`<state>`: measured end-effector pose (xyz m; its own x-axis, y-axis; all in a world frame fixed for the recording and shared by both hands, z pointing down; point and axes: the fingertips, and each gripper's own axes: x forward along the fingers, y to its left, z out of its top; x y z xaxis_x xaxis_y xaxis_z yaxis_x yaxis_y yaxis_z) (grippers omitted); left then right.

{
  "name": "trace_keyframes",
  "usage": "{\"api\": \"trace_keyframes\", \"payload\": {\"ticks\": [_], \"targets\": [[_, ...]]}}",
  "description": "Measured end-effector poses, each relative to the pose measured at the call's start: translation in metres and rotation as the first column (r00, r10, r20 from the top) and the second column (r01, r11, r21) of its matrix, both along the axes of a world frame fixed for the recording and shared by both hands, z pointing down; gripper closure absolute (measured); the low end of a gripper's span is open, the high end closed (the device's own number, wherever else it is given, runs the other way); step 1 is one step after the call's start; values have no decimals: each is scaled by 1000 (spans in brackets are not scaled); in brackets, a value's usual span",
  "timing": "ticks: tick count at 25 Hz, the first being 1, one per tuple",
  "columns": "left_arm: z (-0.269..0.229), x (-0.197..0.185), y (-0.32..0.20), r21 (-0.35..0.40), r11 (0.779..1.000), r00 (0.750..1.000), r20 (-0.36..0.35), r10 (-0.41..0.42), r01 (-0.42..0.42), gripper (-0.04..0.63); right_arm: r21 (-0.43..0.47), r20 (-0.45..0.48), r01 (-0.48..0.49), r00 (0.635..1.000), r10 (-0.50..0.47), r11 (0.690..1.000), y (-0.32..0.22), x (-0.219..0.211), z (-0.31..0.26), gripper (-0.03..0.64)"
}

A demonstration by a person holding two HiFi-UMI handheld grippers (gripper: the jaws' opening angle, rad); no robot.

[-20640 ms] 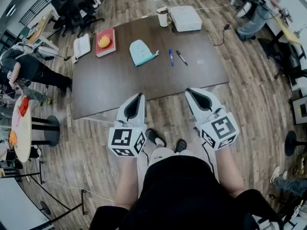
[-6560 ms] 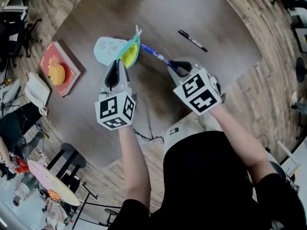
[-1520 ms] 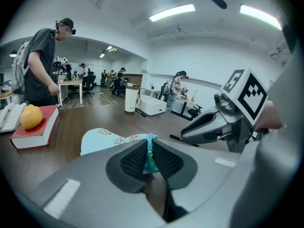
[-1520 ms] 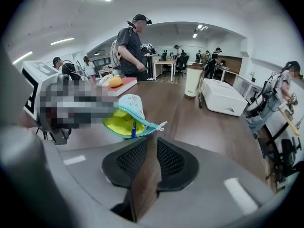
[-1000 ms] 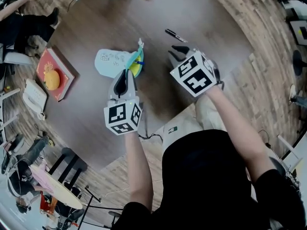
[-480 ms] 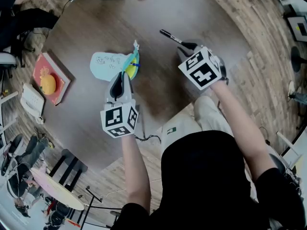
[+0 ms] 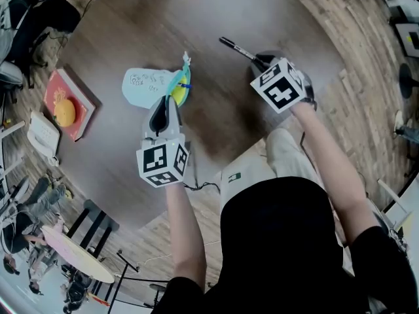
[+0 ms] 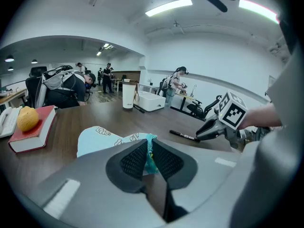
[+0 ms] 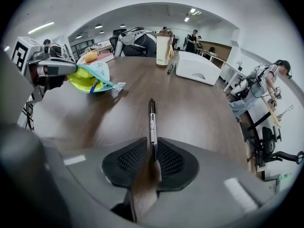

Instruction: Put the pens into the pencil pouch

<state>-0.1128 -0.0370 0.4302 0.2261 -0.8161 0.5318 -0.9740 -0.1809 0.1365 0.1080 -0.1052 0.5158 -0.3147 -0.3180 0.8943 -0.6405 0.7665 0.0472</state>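
Observation:
The light-blue pencil pouch (image 7: 147,87) lies on the dark table (image 7: 118,156), its yellow-lined mouth held up and open. My left gripper (image 7: 167,100) is shut on the pouch's teal zipper edge (image 8: 150,146). A blue pen (image 7: 185,86) sticks out of the pouch mouth (image 9: 90,80). The black pen (image 7: 239,50) lies flat on the table to the right. My right gripper (image 7: 262,61) points steeply down over its near end. In the right gripper view the black pen (image 9: 152,122) runs between the open jaws, which are not pressing on it.
A red book (image 7: 57,90) with an orange fruit (image 7: 65,112) on it lies at the table's left, a white notebook (image 7: 40,133) beside it. A white cup (image 9: 163,49) and a white box (image 9: 197,66) stand at the far end. People sit and stand beyond the table.
My right gripper has moved right, away from the pouch, and come down over the black pen. The left gripper and the pouch have stayed put.

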Motion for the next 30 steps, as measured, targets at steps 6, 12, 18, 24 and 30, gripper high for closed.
{"api": "trace_keyframes", "payload": {"ticks": [6,12,18,24,30], "targets": [[1,0,1,-4,1000,1000,4,-2,2,561,-13,-26,5,1000,-5,1000,-1,6,11,566],[2,0,2,-9,1000,1000,5,-6,6,561,-15,-57,0,998,-1,1000,-4,12,18,566],[1,-1,1,-6,1000,1000,3,-11,11,561,-18,-64,9,998,-10,1000,-5,12,21,566],[1,-1,1,-6,1000,1000,3,-14,14,561,-27,-45,10,999,-11,1000,-5,12,21,568],[1,1,1,-9,1000,1000,7,-10,10,561,-34,-43,11,999,-13,999,-5,12,20,569]]}}
